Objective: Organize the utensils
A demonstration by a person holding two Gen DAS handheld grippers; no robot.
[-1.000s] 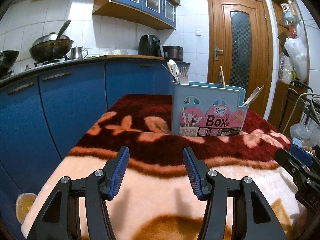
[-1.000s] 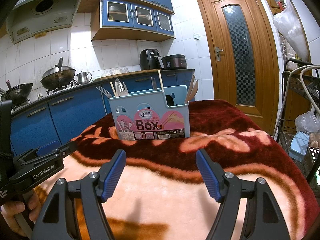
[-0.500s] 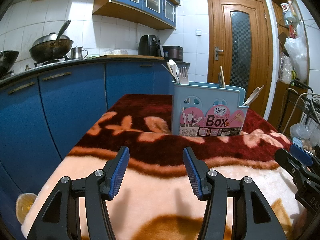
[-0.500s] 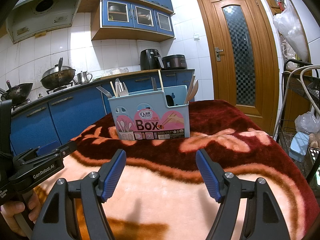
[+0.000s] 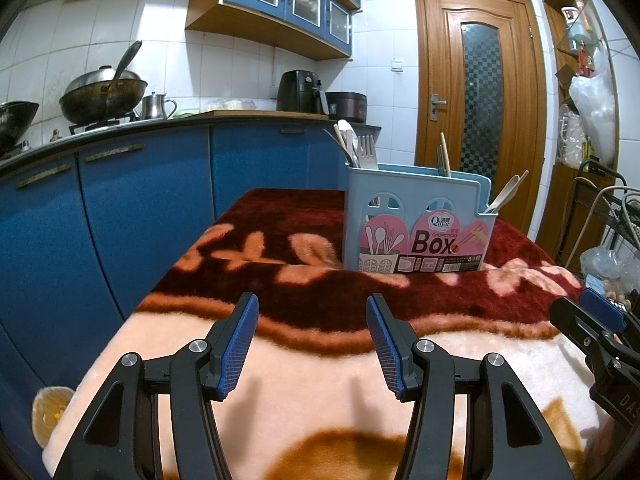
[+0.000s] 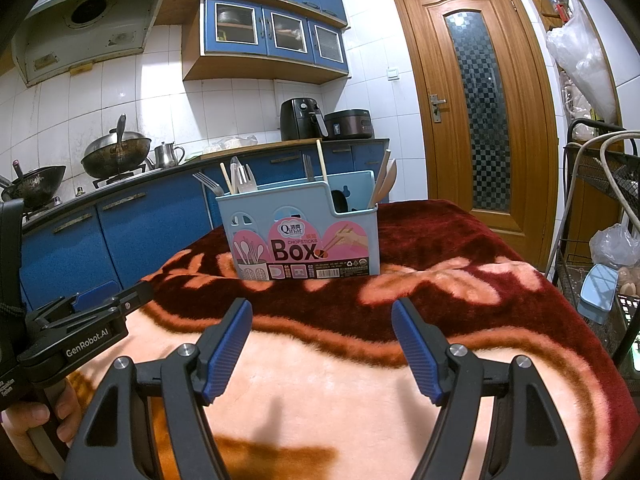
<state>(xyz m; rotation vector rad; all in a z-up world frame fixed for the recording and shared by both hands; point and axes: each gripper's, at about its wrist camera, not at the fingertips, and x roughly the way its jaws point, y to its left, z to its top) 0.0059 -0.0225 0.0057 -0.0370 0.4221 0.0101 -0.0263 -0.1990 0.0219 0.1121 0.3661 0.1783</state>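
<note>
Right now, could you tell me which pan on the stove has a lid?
The nearer pan, beside the kettle, has a lid; the farther one is uncovered.

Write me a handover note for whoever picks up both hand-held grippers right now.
Left hand-held gripper: open, empty, over the blanket.
Right hand-held gripper: open, empty, also short of the box.
Utensil box stands upright on the blanket's dark red part. Forks, chopsticks and wooden spoons stand in its compartments.
Done: no loose utensils visible on the blanket.
Left: can't tell if sorting is correct; check compartments.
</note>
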